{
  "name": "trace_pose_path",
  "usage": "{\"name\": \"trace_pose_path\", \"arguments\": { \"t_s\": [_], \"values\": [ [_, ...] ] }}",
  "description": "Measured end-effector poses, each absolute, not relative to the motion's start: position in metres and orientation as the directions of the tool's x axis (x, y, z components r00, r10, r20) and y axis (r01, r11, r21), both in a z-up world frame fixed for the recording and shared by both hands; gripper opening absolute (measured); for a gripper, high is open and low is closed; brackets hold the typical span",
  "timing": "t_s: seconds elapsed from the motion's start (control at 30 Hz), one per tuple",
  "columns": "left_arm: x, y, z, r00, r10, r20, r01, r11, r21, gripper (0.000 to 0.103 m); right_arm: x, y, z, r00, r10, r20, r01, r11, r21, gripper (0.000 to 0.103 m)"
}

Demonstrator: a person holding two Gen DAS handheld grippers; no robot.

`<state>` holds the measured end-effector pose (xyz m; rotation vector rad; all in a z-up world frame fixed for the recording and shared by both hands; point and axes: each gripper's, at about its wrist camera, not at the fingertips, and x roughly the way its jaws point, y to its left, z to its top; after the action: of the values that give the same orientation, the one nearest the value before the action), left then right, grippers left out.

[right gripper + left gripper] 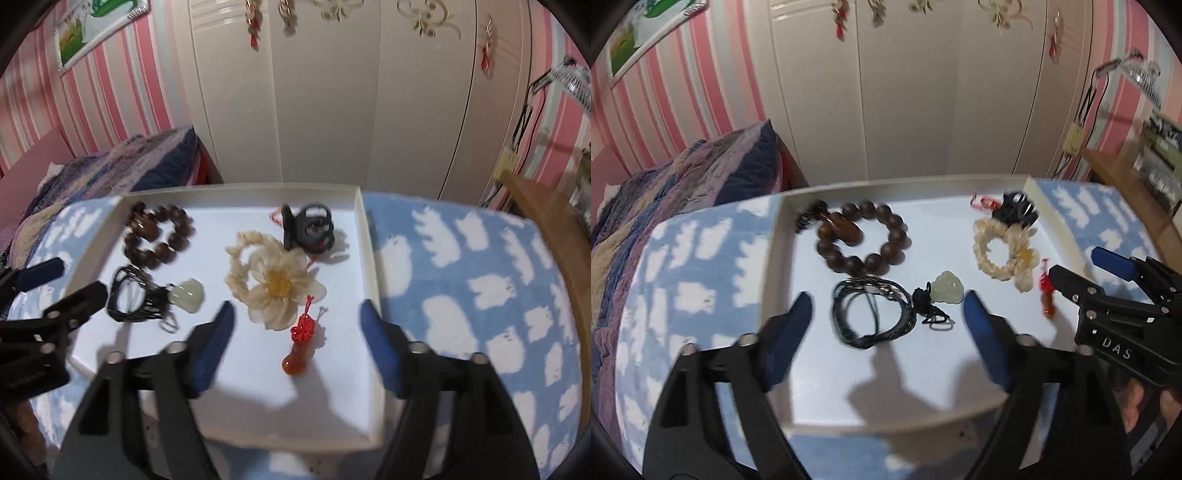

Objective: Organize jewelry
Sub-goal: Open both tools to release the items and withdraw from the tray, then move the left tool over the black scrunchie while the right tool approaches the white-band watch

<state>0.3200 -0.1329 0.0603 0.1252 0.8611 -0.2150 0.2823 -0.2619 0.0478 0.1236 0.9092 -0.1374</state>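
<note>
A shallow white tray (775, 258) (369, 258) holds the jewelry. In it lie a brown wooden bead bracelet (862, 236) (159, 236), a black cord necklace (871, 314) (129, 299) with a pale jade pendant (946, 293) (188, 293), a cream flower scrunchie (1004, 251) (277, 284), a black clip (1015, 212) (310, 229) and a red knot charm with an orange gourd (1046, 295) (297, 360). My left gripper (886, 314) (64, 286) hangs open above the cord necklace, not touching it. Over the red charm my right gripper (297, 325) (1089, 271) stands open, holding nothing.
The tray rests on a blue cloth with white clouds (461, 295). A bed with a purple quilt (683, 177) lies at the left and a white wardrobe (905, 92) stands behind. A wooden shelf (1126, 177) is at the right. A hand (1145, 406) holds the right gripper.
</note>
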Motion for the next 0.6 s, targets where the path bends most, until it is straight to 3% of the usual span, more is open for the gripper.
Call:
{"name": "trace_pose_path", "arguments": {
  "t_s": [0.07, 0.23, 0.6],
  "values": [
    [0.304, -0.124, 0.076, 0.661, -0.130, -0.739, 0.227, 0.973, 0.031, 0.099, 0.269, -0.256, 0.065, 0.639, -0.077, -0.766, 0.157, 0.987, 0.032, 0.086],
    [0.264, -0.112, 0.094, 0.713, -0.073, -0.697, 0.208, 0.972, 0.111, 0.100, 0.233, -0.249, 0.095, 0.688, -0.097, -0.719, 0.142, 0.990, 0.003, 0.098],
    [0.192, -0.085, 0.098, 0.720, -0.098, -0.687, 0.213, 0.973, 0.084, 0.100, 0.156, -0.264, 0.110, 0.718, -0.166, -0.676, 0.200, 0.979, -0.029, 0.098]
  ]
}}
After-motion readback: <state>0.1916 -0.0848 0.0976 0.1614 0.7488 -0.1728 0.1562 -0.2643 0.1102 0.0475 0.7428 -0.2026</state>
